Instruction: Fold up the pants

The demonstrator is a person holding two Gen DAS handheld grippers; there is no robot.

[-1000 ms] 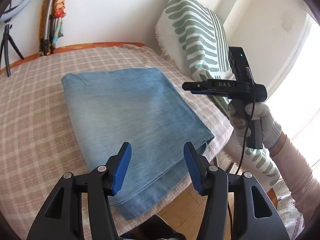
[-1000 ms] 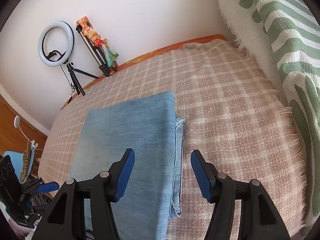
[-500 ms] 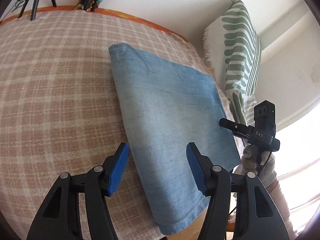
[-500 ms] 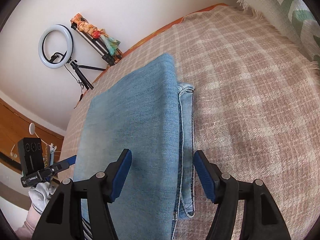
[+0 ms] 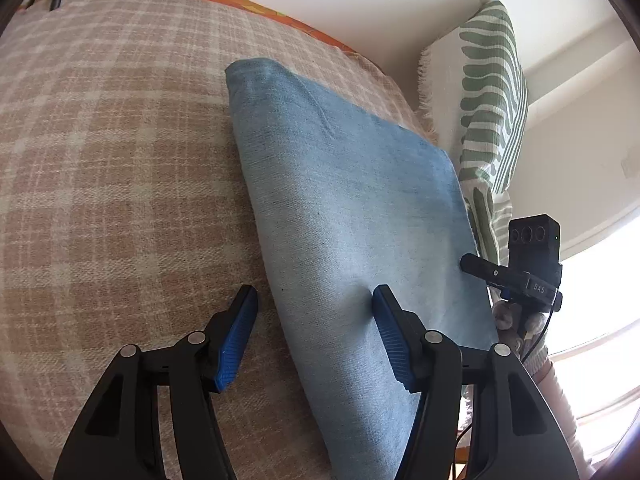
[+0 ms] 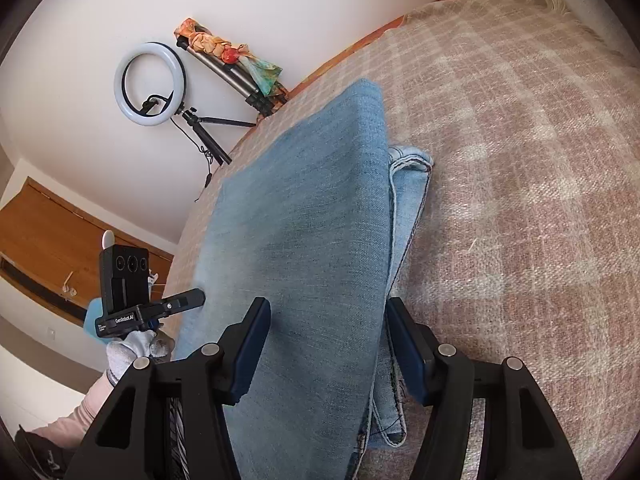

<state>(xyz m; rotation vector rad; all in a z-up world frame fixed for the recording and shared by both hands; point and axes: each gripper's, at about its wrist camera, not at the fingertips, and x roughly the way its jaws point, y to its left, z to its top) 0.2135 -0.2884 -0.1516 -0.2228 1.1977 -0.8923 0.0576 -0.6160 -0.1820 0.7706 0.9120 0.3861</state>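
A: Where were the folded light-blue denim pants (image 5: 352, 216) laid?

B: On the pink-and-cream checked woven blanket (image 5: 112, 168), beside a green-striped cushion (image 5: 492, 92) (a white ring light (image 6: 150, 80) was seen behind).

A: The tongs?

B: The left gripper (image 5: 314, 332) was held apart astride one edge; the right gripper (image 6: 326, 344) was closing, nothing yet clamped.

Legible markings were limited to the two handheld grippers. In the left wrist view, the right gripper (image 5: 472, 266) carried the white letters "DAS" on its black body. In the right wrist view, the left gripper (image 6: 192, 300) bore white lettering resembling "GenRobot.AI"; a smaller line beneath could not be read.
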